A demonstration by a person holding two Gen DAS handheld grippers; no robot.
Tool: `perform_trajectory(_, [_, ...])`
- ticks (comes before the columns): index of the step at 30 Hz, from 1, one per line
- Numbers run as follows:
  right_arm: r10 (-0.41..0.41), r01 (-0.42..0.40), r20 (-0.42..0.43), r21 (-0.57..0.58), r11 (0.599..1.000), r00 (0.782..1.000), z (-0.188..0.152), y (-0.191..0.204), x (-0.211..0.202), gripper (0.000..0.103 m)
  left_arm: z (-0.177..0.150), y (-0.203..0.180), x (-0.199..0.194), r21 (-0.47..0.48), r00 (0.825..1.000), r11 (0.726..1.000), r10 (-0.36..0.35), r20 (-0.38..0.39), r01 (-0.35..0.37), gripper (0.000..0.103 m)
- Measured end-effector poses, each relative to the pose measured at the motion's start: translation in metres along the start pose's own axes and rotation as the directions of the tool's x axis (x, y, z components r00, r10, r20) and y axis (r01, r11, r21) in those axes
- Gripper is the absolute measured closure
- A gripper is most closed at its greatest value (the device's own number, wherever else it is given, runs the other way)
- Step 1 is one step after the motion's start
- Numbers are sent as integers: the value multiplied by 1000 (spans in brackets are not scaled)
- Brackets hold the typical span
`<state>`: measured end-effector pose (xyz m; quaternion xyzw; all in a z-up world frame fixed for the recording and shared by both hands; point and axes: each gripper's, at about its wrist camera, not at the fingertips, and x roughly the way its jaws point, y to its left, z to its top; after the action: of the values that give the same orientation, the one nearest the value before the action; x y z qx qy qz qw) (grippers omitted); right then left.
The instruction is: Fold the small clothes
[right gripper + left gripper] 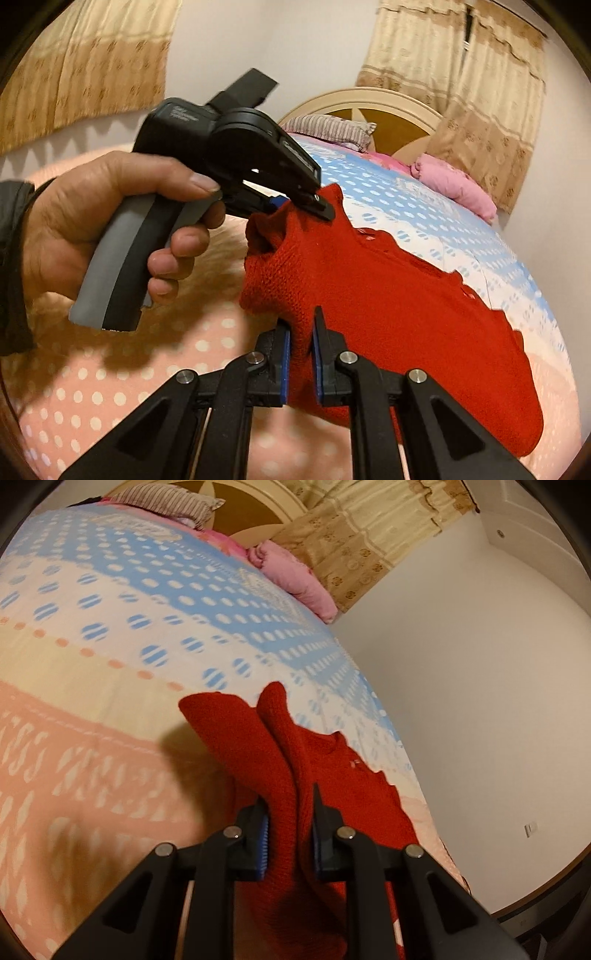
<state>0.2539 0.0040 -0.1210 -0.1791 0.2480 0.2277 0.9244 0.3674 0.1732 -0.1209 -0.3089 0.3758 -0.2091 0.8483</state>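
A small red knit sweater lies partly on the bed, with its near edge lifted. My right gripper is shut on a fold of its near edge. My left gripper is shut on another bunched part of the red sweater, with cloth standing up between the fingers. In the right wrist view the left gripper is held by a hand at the left and pinches the sweater's far upper corner. The sweater's far side with small buttons rests on the bedspread.
The bed has a dotted bedspread in blue, white, yellow and pink bands. A striped pillow and a folded pink blanket lie by the headboard. A white wall and beige curtains stand beyond the bed.
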Motion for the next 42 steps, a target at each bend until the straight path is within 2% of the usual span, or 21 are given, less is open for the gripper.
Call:
perform_trajectory(12, [-8,-1,49,176,984,999,-12,-58,-24,94,5,-64,21,50,998,997,-61,4,61,86])
perform_trajectory(22, [-40,17,73,291,957,997,-34,-94,-47,94,-1,-113,54,102,993,989,-106,-44,110,86])
perform_trajectory(32, [-68,45,41,403,914,997,-62,-136,-57,94,-19,-147,90,146,984,977,-138,-117,154,86])
perform_trajectory(42, [-62,51,6,493,868,998,-87,-166,-61,94,-32,-171,126,208,980,969,-100,-173,136,86])
